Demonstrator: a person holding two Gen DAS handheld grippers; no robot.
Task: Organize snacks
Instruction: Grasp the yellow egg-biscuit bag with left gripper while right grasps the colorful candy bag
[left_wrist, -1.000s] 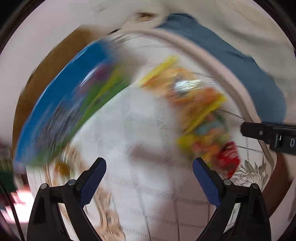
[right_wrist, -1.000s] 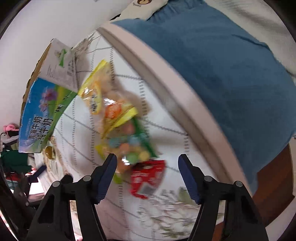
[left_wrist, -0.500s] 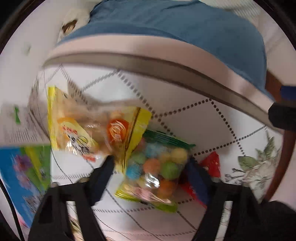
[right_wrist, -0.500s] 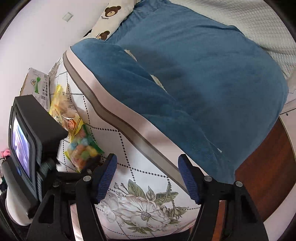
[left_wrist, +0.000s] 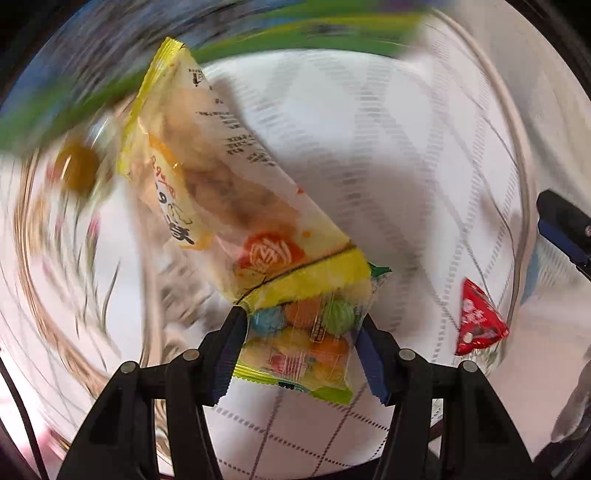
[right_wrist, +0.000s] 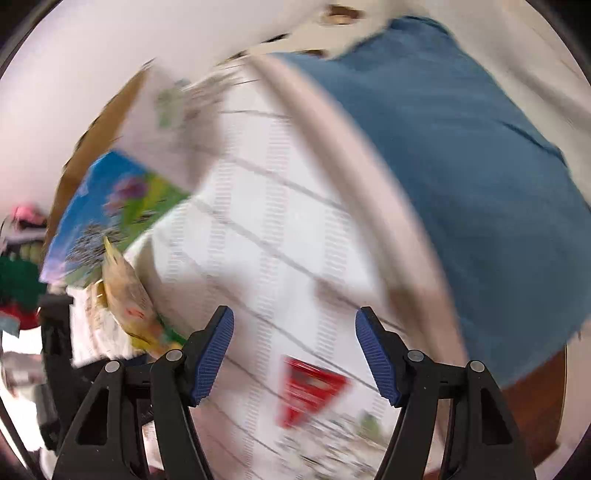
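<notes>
Lifted since before, candy-ball bag (left_wrist: 306, 343) sits between closing left gripper (left_wrist: 299, 350); right gripper (right_wrist: 294, 356) spread, empty.

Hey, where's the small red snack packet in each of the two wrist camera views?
Left wrist view: the red snack packet lies at the right, on the white quilted cloth, beside the left gripper.
Right wrist view: the same packet sits low in the centre, blurred, between the right gripper's open blue pads.
Shared landmark: the yellow snack bag.

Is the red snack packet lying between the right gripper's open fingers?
No, the red packet lies on the cloth below the empty right gripper.
</notes>
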